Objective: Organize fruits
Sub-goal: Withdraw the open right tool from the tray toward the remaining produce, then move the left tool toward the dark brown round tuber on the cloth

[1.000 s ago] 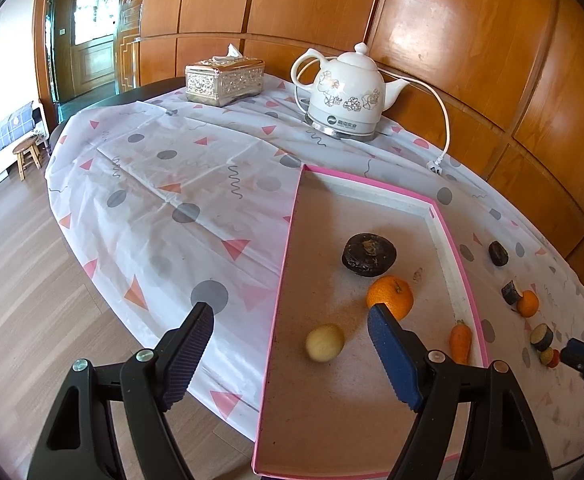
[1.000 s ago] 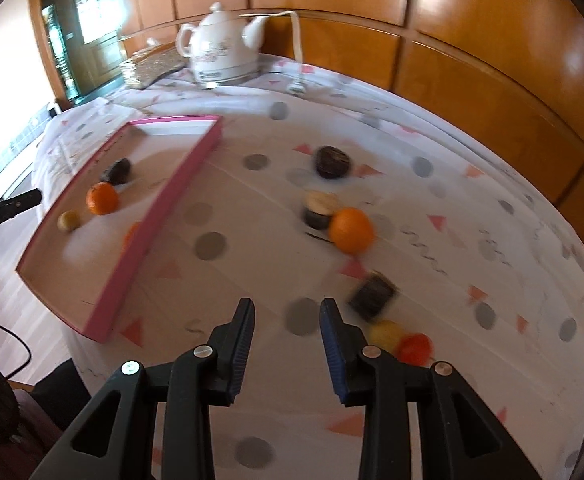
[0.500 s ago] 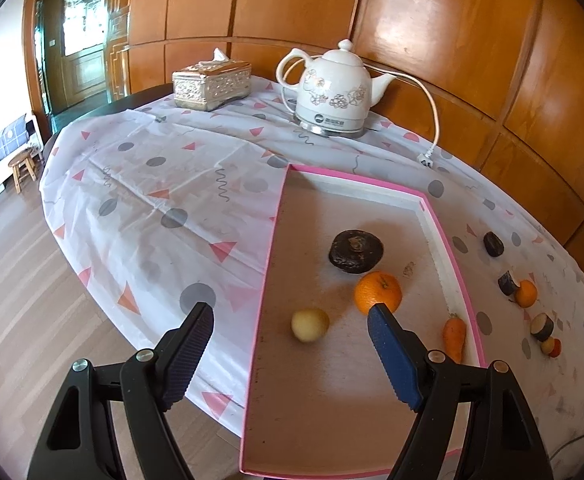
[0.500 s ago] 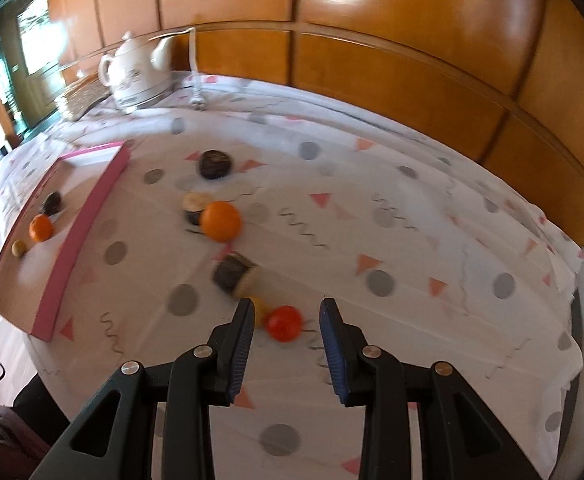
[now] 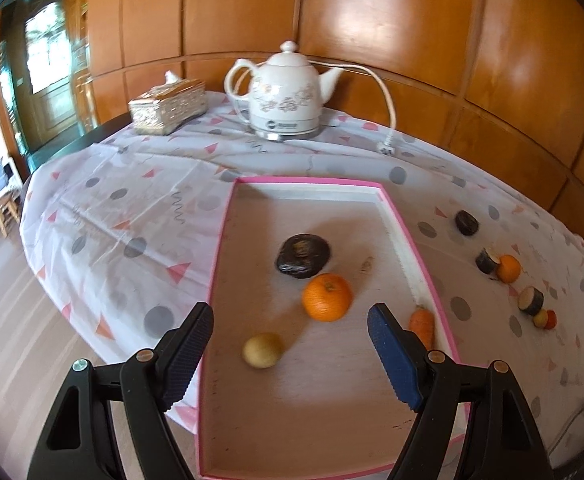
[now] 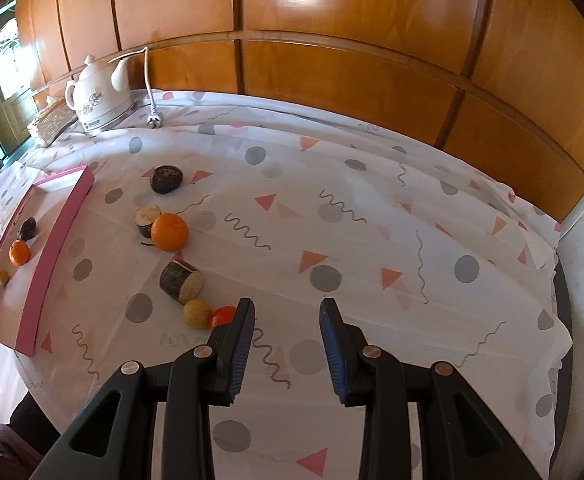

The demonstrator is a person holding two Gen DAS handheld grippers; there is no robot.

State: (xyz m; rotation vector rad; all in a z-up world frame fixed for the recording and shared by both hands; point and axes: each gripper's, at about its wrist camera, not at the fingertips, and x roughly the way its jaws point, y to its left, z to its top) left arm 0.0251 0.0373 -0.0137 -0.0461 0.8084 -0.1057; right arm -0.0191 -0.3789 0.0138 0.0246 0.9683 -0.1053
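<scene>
Both sets of jaws stand apart and hold nothing — the left gripper (image 5: 290, 326) wide over the pink tray (image 5: 419, 256), the right gripper (image 6: 286, 322) narrower over the tablecloth (image 6: 371, 216). Inside the tray lie an orange (image 5: 327, 297), a carrot (image 5: 421, 324) and a yellowish fruit (image 5: 262, 350); another orange (image 6: 169, 231) sits outside on the cloth.

Loose fruits (image 6: 169, 231) beside pink tray (image 6: 56, 236)

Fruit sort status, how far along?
Partly done. In the pink tray: an orange, a dark fruit, a small yellow fruit and a carrot. In hand: nothing; the left gripper and right gripper are both empty. Left on the cloth: six pieces, including another orange.
</scene>
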